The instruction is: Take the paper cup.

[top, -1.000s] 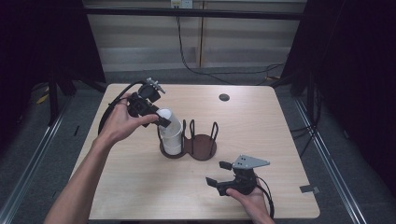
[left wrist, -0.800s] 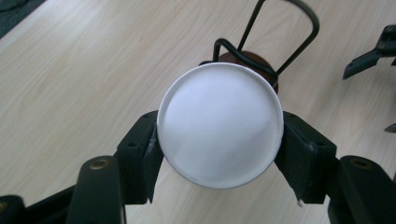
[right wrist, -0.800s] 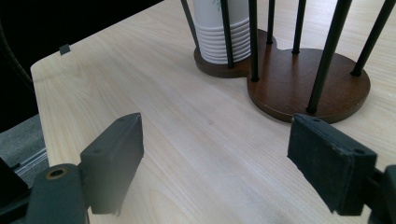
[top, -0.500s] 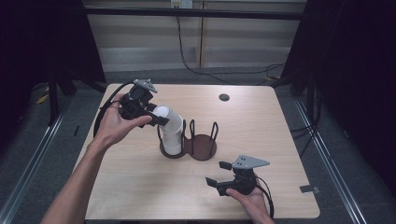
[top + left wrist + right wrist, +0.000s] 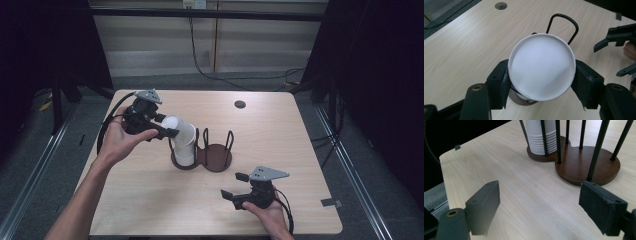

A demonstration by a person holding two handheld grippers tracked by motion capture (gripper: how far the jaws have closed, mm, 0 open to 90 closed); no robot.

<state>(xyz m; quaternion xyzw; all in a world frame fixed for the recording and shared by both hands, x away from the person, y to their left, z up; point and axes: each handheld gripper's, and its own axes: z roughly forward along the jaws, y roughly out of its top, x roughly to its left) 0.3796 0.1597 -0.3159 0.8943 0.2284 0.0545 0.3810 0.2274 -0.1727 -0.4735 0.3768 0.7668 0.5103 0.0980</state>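
Note:
A stack of white paper cups (image 5: 185,150) stands in the left bay of a brown two-bay holder (image 5: 217,159) with black wire posts. My left gripper (image 5: 166,125) is shut on the top cup (image 5: 181,131), which leans left off the stack. In the left gripper view the cup's round white bottom (image 5: 541,72) sits between my jaws (image 5: 541,83). My right gripper (image 5: 239,189) rests open near the table's front right. Its view shows the stack (image 5: 540,137) and the holder base (image 5: 584,167) beyond my open jaws (image 5: 544,212).
The holder's right bay (image 5: 220,152) holds nothing. A small round hole (image 5: 240,104) lies in the wooden table (image 5: 300,150) at the back right. Cables trail from both grippers. The right gripper (image 5: 619,40) is visible beyond the cup in the left gripper view.
My left gripper has shifted a little left and toward the person, and the gripped top cup has tilted with it. The right gripper has stayed put.

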